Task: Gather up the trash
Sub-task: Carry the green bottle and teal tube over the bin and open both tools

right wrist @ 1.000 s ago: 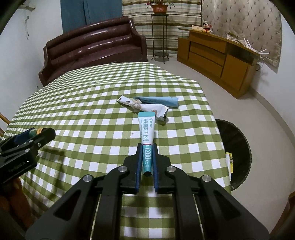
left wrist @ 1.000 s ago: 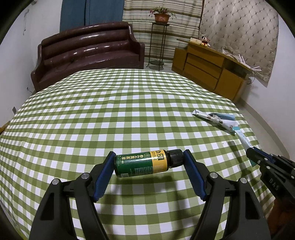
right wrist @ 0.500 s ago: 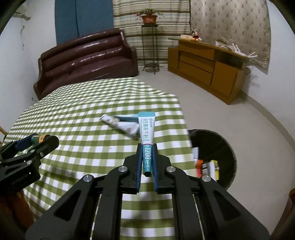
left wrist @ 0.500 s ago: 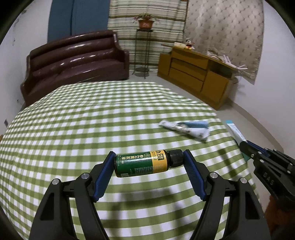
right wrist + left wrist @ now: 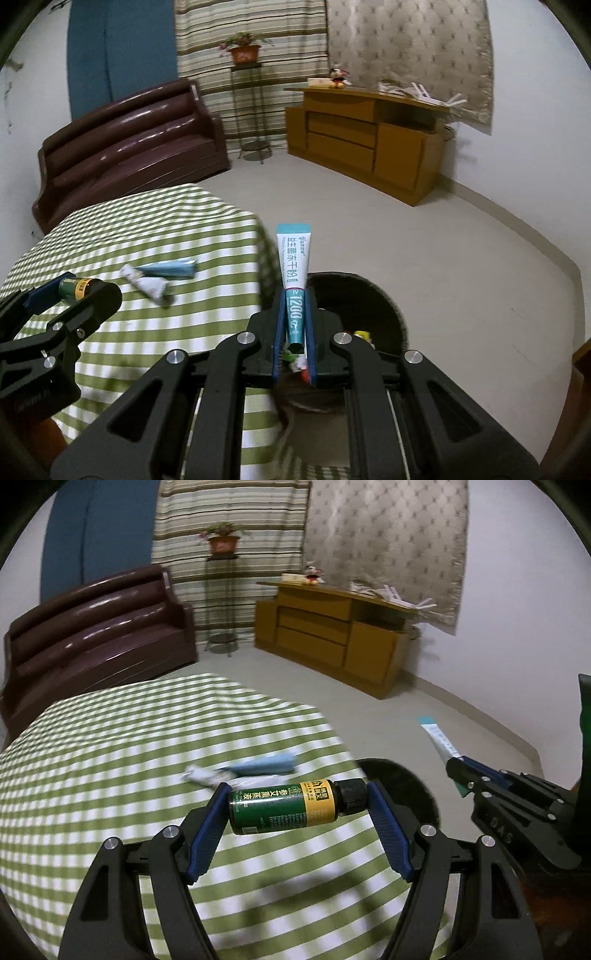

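My left gripper (image 5: pixel 297 805) is shut on a small green bottle (image 5: pixel 284 805) with a yellow label and black cap, held crosswise above the table's right edge. My right gripper (image 5: pixel 293 325) is shut on a white and teal tube (image 5: pixel 294 266), which sticks out forward over a black trash bin (image 5: pixel 384 310) on the floor. The bin (image 5: pixel 402 790) holds some trash. In the left wrist view the right gripper (image 5: pixel 458 771) shows at the right with the tube (image 5: pixel 437 738). Two more pieces lie on the checked tablecloth (image 5: pixel 110 243): a white crumpled tube (image 5: pixel 147 282) and a blue wrapper (image 5: pixel 170 267).
A dark brown sofa (image 5: pixel 129 147) stands behind the table. A wooden sideboard (image 5: pixel 369 140) and a plant stand (image 5: pixel 247 107) are by the far wall. Bare floor (image 5: pixel 443 258) spreads to the right of the table and around the bin.
Both grippers have swung right from over the table toward its right edge, each keeping its load. The black bin has come into view under the right gripper.
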`<state>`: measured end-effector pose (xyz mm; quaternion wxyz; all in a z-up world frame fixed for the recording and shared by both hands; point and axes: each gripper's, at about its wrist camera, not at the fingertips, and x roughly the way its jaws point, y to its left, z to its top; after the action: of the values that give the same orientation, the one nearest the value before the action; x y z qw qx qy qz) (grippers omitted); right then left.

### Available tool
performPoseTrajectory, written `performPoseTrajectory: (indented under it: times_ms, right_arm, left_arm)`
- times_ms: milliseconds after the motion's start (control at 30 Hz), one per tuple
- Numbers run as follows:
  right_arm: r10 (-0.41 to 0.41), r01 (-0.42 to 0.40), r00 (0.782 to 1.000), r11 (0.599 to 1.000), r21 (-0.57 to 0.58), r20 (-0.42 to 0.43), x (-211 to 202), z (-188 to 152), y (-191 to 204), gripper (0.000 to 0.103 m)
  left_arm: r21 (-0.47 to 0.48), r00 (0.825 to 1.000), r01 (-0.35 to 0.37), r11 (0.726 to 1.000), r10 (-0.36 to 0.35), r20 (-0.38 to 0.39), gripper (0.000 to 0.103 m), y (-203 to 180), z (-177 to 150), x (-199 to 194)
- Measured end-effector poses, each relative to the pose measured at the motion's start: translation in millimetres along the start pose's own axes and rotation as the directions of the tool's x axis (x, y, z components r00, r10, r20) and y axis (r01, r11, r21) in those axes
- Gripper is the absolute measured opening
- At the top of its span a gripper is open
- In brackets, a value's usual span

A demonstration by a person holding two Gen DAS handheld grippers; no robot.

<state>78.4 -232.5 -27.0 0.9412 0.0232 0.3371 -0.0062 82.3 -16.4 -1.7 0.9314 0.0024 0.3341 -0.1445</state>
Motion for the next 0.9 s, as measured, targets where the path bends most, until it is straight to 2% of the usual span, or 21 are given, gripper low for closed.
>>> performPoseTrajectory:
  times_ms: [100,367,900]
  right_arm:
    - [-0.017,0.017,1.000,1.000,0.021,0.001,1,-5,-13,0.010]
    - [-0.029,0.030,0.999,0.998,0.059,-0.018,18,-9,-41,0.010]
    - [-0.016,0.024,0.997,0.994,0.110,-0.069,54,-17,-68,0.010]
  left_arm:
    - [0.028,1.000,0.023,0.999,-0.023,0.005,0.072,-21,4,11]
    - [0.082,1.000,0.030,0.996,-0.030,-0.005,0.072,-57,10,40]
    - [0.107,0.996,0.049,0.993,-0.041,-0.075,0.072,-84,11,88]
